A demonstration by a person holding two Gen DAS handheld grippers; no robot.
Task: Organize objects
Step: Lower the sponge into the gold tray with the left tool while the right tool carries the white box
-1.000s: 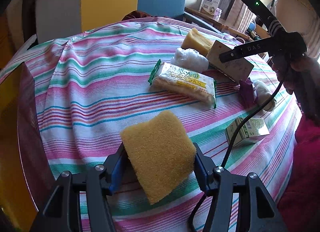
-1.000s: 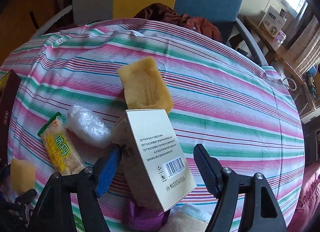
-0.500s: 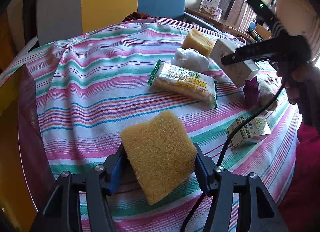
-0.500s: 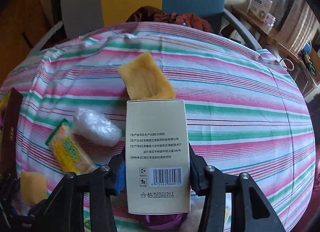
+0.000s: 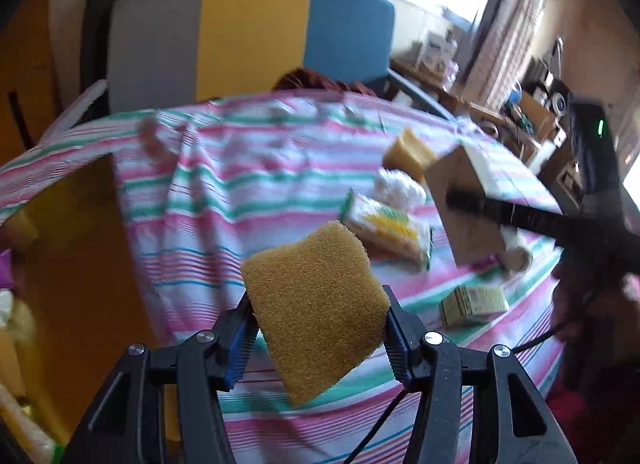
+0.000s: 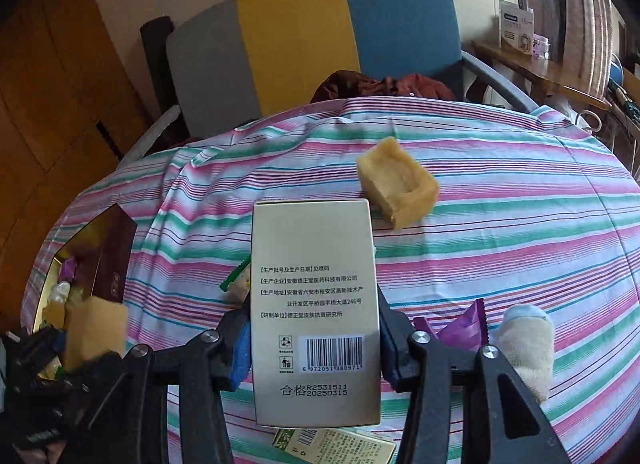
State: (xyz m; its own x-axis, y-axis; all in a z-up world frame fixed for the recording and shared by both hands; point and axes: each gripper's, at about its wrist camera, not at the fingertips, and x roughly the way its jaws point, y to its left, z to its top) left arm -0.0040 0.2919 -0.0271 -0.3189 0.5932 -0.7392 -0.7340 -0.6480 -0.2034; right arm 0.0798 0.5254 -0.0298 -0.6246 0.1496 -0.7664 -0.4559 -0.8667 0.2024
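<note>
Left wrist view, from left to right: an open container (image 5: 76,232) with a yellow interior sits at the left edge of the striped tablecloth (image 5: 224,200); its contents are blurred. In the foreground centre, the left gripper (image 5: 318,330) is clamped on a yellow sponge (image 5: 314,310), both blue-padded fingers (image 5: 240,338) pressed against its sides, the sponge tilted and raised clear of the cloth. Beyond it lie a green-and-yellow snack packet (image 5: 386,228), a white plastic bundle (image 5: 398,190) and a pale yellow block (image 5: 408,152), close together. To the right, the right gripper (image 5: 466,200) grips a beige carton (image 5: 464,204) held off the table, and a small green box (image 5: 474,300) lies flat near the table edge. Right wrist view, from left to right: the same container (image 6: 100,256), dark red outside, stands at the table's left side, with the sponge (image 6: 94,334) in front of it, blurred. At centre, the right gripper (image 6: 314,342) is closed on the carton (image 6: 314,312), its barcode face toward the camera. The pale block (image 6: 396,182) rests on the cloth beyond it, to the right. A purple wrapper (image 6: 460,328) and a cream rolled cloth (image 6: 526,346) lie just beside each other at lower right. A multicoloured chair (image 6: 312,36) stands behind the table.
</note>
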